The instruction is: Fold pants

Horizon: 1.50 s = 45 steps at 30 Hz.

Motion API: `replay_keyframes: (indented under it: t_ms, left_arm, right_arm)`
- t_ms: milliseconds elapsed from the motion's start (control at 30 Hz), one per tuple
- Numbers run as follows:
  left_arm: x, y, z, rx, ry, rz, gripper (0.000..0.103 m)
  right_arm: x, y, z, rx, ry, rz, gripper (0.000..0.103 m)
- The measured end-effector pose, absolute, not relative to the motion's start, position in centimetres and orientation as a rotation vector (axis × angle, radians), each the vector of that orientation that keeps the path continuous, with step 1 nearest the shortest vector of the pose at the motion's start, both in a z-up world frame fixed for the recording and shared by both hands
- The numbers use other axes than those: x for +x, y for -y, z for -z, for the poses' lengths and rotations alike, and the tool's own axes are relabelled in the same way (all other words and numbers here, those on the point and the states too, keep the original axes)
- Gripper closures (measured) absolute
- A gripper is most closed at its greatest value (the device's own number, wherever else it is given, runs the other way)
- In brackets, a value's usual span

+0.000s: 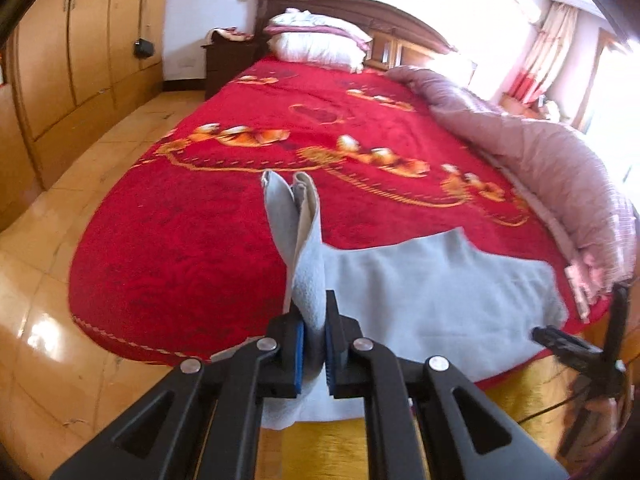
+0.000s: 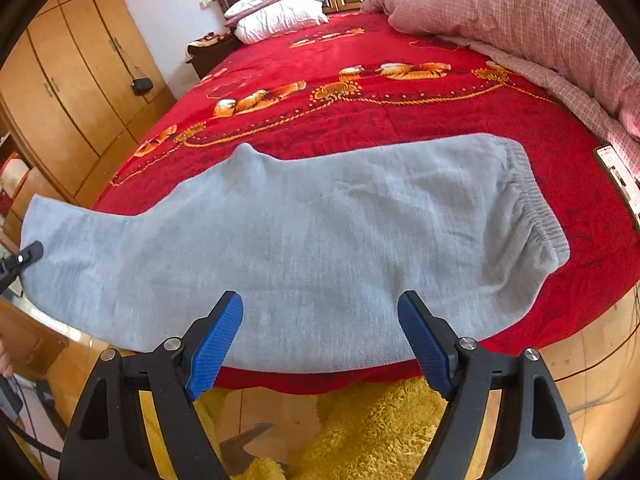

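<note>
Left tool [image 1: 314, 344] pinching grey pants [image 2: 304, 248] leg end, raising it at 12 o'clock; right tool [image 2: 320, 344] gaping wide, empty, hovering over pants lying across red bed [image 2: 400, 120] near edge.

The pants [image 2: 304, 240] are showing pale grey against a bed cover [image 2: 400, 120] glowing deep red with orange-gold flowers and rope scrolls. A quilt [image 2: 540, 32] along the far edge is looking pink-checked, the pillows [image 2: 280, 16] white, and the hand-held gripper [image 2: 320, 336] black with blue pads [image 2: 216, 348].
</note>
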<state>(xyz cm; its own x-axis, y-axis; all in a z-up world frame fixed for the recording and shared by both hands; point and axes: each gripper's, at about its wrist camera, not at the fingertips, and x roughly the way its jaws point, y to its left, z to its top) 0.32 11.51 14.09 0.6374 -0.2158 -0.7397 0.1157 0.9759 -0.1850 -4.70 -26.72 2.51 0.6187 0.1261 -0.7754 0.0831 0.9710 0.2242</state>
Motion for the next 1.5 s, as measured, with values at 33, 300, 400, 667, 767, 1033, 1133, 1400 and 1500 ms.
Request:
replay_keyframes:
  t_ms: [33,300,400,667,767,1033,1133,1400,1500]
  left_arm:
    - [0.2,-11.0,-14.5,-0.139,-0.856,0.209,0.095]
    - [0.6,-5.2,-17.0,-0.129,-0.818,0.327,0.095]
    - [1.0,-2.3,-17.3,-0.138,-0.814,0.392,0.095]
    - [4.1,5.7,-14.3,-0.113,-0.895,0.498,0.095]
    - [5.0,7.8,-12.0,-0.085,-0.948,0.511,0.095]
    - [6.2,10.4,-6.6,-0.034,-1.070,0.518,0.095]
    - [6.5,11.0,-5.2,-0.032,-1.108,0.532,0.092]
    - [5.9,9.6,-7.0,-0.072,-1.114,0.566,0.061]
    - [5.3,7.7,-8.4,-0.071,-1.073,0.548,0.053]
  right_arm:
    - [-4.8,26.7,-2.6,0.244,-0.903,-0.023,0.021]
    - [-5.5,27.4,-3.4,0.237,-0.887,-0.017,0.021]
    - [-5.6,27.8,-3.4,0.226,-0.897,-0.007,0.021]
    - [-4.8,30.1,-3.2,0.206,-0.916,0.058,0.021]
    - [-4.4,30.8,-3.2,0.206,-0.922,0.061,0.021]
    - [-3.6,31.4,-2.8,0.207,-0.937,0.064,0.021]
    - [-3.1,31.5,-2.1,0.213,-0.959,0.063,0.021]
    - [-1.9,30.8,-1.6,0.214,-0.988,0.053,0.021]
    - [-1.4,30.1,-1.9,0.218,-0.985,0.032,0.021]
